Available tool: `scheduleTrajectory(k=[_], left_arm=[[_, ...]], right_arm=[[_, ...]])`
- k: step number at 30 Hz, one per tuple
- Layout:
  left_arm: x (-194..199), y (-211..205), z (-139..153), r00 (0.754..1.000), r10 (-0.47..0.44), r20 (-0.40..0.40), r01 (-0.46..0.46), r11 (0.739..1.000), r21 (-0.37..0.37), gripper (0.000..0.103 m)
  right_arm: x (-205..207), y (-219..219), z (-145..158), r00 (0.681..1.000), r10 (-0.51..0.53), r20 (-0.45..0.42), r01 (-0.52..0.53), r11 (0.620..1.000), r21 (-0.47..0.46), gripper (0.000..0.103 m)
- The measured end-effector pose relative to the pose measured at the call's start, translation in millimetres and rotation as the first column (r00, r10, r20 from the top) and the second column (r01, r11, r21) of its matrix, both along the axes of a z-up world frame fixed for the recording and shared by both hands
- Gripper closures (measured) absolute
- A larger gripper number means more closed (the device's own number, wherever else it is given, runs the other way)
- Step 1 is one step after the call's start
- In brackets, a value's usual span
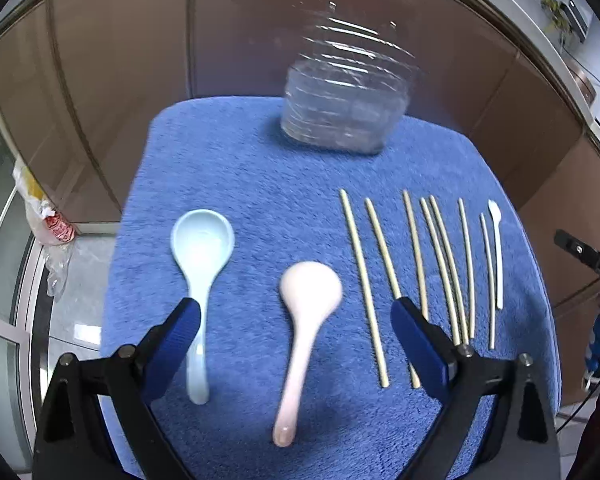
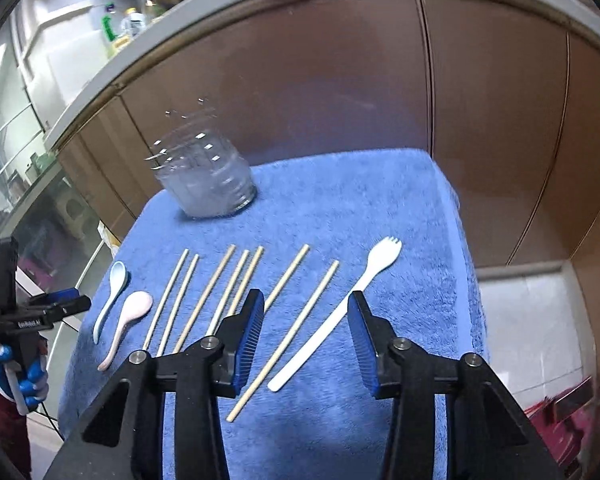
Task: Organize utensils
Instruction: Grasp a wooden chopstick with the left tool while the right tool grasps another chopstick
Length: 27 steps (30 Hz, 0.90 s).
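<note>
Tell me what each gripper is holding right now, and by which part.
Nothing is held. The left gripper is open above the pink spoon, and the right gripper is open above a chopstick and the fork.

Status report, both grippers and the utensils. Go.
Left gripper open over the pink spoon. Right gripper open over the white fork. Chopsticks loose on the blue towel; clear jar empty. Nothing blocking.
</note>
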<state>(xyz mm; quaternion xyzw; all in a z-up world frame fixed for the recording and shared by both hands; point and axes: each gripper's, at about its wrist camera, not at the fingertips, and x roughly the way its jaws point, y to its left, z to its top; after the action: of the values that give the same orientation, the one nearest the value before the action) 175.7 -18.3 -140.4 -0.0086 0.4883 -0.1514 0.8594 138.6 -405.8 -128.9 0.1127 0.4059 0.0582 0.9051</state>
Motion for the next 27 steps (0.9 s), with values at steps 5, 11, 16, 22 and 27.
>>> scheduleTrajectory(k=[5,11,16,22,27], left_arm=[[14.9,-30.6,11.4,0.998,-0.068,0.006,0.068,0.998,0.000,0.010],[60.0,-59.6,-1.0,0.993,-0.075,-0.095,0.076,0.997,0.004,0.028],[92.5,-64.4,-24.4,0.984,-0.016,-0.179,0.022,0.999,0.033,0.039],[107.1,-68.0,-39.8,0.974,-0.004,-0.226,0.016,0.999,0.052,0.046],[115.0,-75.0,-48.3,0.970,-0.002,-0.245,0.021,0.997,0.075,0.054]], right_arm=[[15.6,1.9,-13.1,0.998,0.034,-0.046,-0.033,0.999,0.003,0.073],[58.4,-4.9,-21.4,0.990,0.047,-0.136,-0.040,0.998,0.055,0.083],[97.6,0.8,-49.3,0.960,0.052,-0.274,-0.040,0.998,0.047,0.088],[119.0,5.9,-70.8,0.935,0.008,-0.356,-0.012,1.000,-0.009,0.088],[130.9,22.5,-78.9,0.920,-0.004,-0.391,-0.026,0.997,-0.072,0.088]])
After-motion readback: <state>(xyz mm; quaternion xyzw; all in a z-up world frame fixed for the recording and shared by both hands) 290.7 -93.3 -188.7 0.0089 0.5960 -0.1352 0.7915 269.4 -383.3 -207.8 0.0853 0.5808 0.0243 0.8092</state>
